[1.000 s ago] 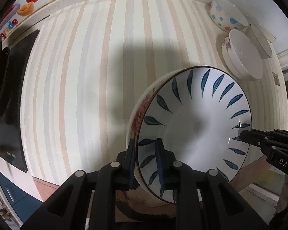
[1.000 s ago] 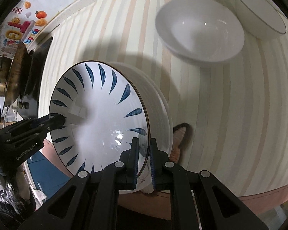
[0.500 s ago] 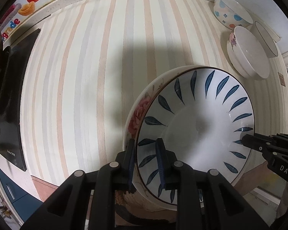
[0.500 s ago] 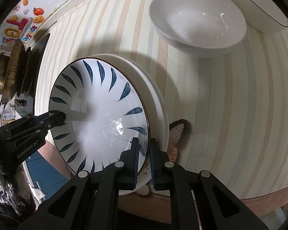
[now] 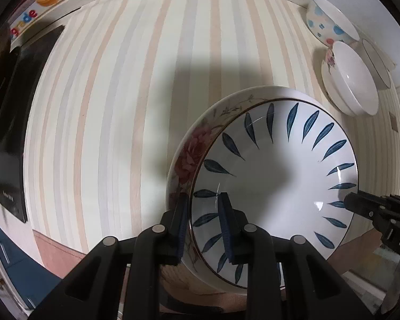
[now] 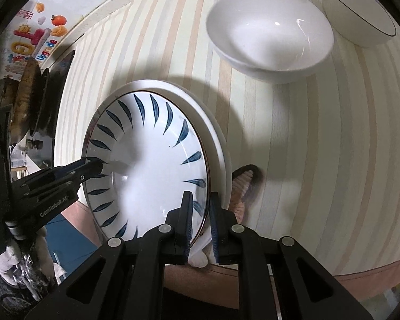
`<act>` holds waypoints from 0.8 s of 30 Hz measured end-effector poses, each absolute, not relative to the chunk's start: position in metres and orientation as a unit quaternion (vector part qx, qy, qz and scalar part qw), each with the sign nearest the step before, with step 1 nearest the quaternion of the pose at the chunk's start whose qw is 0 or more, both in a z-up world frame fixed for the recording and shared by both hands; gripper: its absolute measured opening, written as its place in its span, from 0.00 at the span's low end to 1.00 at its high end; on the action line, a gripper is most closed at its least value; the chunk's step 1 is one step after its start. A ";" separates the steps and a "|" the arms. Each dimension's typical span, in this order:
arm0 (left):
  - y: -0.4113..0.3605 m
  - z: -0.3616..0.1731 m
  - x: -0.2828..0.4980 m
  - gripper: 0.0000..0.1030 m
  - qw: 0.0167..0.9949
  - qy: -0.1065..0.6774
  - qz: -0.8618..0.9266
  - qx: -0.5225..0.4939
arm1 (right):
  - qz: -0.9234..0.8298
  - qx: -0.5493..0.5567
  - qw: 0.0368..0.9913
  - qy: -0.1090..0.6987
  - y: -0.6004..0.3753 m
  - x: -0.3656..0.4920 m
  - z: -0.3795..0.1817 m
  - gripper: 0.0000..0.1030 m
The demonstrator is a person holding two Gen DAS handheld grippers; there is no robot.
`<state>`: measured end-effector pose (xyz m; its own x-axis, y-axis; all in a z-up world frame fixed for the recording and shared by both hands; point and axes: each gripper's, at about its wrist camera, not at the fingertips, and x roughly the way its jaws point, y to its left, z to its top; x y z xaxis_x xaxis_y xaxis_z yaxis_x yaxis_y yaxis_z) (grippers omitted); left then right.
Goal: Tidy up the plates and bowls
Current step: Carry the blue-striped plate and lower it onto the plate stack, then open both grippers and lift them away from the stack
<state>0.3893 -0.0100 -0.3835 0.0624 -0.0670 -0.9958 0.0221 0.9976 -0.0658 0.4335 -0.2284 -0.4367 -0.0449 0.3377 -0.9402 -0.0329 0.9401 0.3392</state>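
A white plate with blue leaf marks point(image 5: 274, 176) sits nested inside a larger flowered plate point(image 5: 189, 157). My left gripper point(image 5: 204, 226) is shut on the near rims of both stacked plates, one finger inside and one outside. My right gripper point(image 6: 200, 221) is shut on the opposite rim of the blue-leaf plate point(image 6: 146, 165), with the white outer plate point(image 6: 216, 144) just beyond it. Each gripper shows in the other's view, the right one point(image 5: 360, 205) and the left one point(image 6: 93, 168). The stack is over the striped counter point(image 5: 120, 106).
A wide white bowl point(image 6: 269, 34), a dotted bowl point(image 5: 328, 24) and a thin-rimmed white bowl point(image 6: 360, 8) stand at the far right of the counter. A black stove point(image 5: 10, 122) with a pan point(image 6: 24, 98) lies to the left. The counter's front edge is close below.
Both grippers and the plate stack have moved lower and nearer to the counter. The bowls at the back now look farther off in the left view. Both grips are unchanged.
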 end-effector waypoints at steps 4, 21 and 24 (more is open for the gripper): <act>-0.007 -0.378 0.381 0.21 0.735 0.678 -0.017 -0.027 | 0.136 0.099 0.690 0.705 -0.229 0.433 -0.430 0.15; -0.002 -0.255 0.299 0.21 0.804 0.591 -0.047 -0.037 | 0.138 0.076 0.761 0.629 -0.214 0.357 -0.322 0.15; -0.004 -0.236 0.282 0.21 0.815 0.576 -0.052 -0.034 | 0.140 0.080 0.772 0.615 -0.212 0.331 -0.298 0.15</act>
